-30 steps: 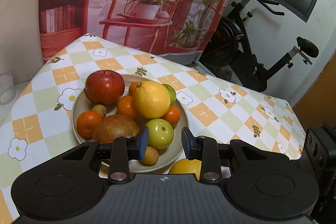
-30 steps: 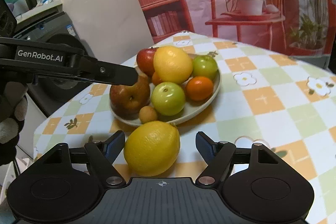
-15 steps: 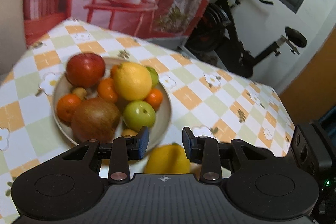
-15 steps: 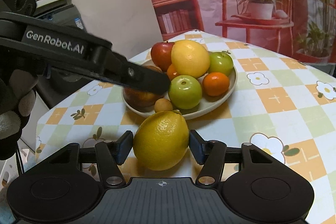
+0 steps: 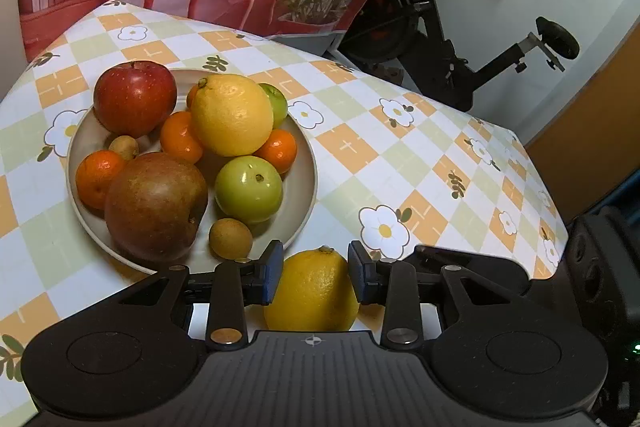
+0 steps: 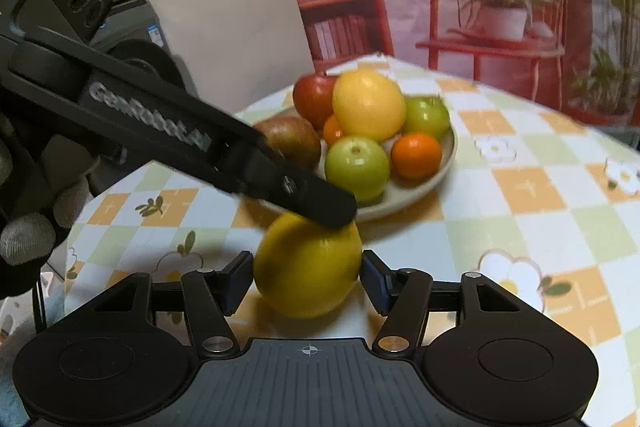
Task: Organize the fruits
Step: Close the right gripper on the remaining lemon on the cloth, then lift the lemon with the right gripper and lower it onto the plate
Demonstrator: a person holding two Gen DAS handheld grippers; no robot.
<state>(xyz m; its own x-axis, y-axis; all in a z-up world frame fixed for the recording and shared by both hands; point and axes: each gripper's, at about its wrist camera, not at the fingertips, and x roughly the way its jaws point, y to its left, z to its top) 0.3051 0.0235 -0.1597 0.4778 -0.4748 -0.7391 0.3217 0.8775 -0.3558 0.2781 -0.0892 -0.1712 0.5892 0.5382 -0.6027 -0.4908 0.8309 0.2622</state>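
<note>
A checked tablecloth point(image 5: 400, 167) fills the middle of both views. On it, left of centre in the left wrist view, a beige plate point(image 5: 308, 183) holds a heap of fruit: a red apple point(image 5: 134, 99), a large yellow citrus point(image 5: 232, 115), a brown pear point(image 5: 156, 207), green apples and small oranges. A loose lemon point(image 6: 306, 267) lies on the cloth just below the plate, at lower centre. The right gripper point(image 6: 307, 277) is clamped on the lemon's sides. The left gripper point(image 5: 314, 277) stands narrowly apart over it, pads not clearly pressing.
</note>
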